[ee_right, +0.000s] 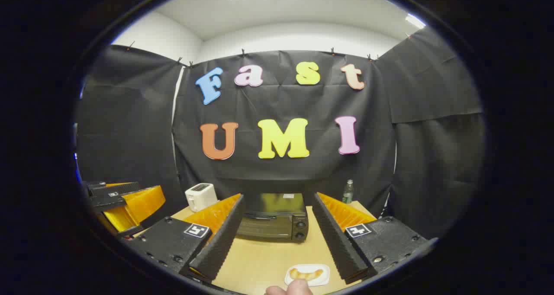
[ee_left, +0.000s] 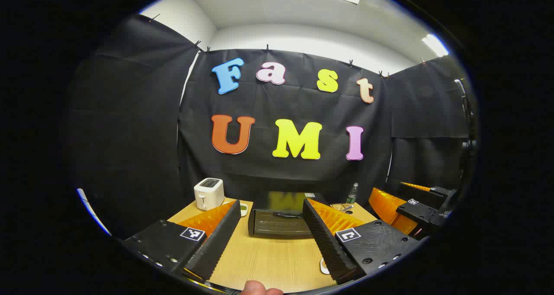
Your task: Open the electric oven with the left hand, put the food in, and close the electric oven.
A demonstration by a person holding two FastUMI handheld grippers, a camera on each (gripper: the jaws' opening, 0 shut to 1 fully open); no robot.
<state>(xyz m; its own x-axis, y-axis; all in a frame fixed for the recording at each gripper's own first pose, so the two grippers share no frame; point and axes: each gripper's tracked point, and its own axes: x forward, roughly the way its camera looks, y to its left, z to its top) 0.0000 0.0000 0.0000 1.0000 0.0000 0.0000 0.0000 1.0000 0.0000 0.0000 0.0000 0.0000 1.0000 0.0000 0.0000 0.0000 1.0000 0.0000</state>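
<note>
While the electric oven (ee_left: 279,219) sits shut at the back of the worktop (ee_left: 268,260), I hold the left hand-held gripper (ee_left: 270,234) released and lined up on its door handle, right hand-held gripper (ee_right: 277,238) likewise released above the pastry on its plate (ee_right: 307,274), ready to lift.

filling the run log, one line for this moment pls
oven door closed | food on plate | left gripper open | right gripper open

- The right tongs (ee_right: 275,238) stand spread wide above the worktop (ee_right: 259,260), holding nothing.
- Between them sits the closed electric oven (ee_right: 273,221).
- Nearer lies food (ee_right: 305,274) on a white plate (ee_right: 320,281).
- A white toaster (ee_right: 200,196) stands left of the oven.
</note>
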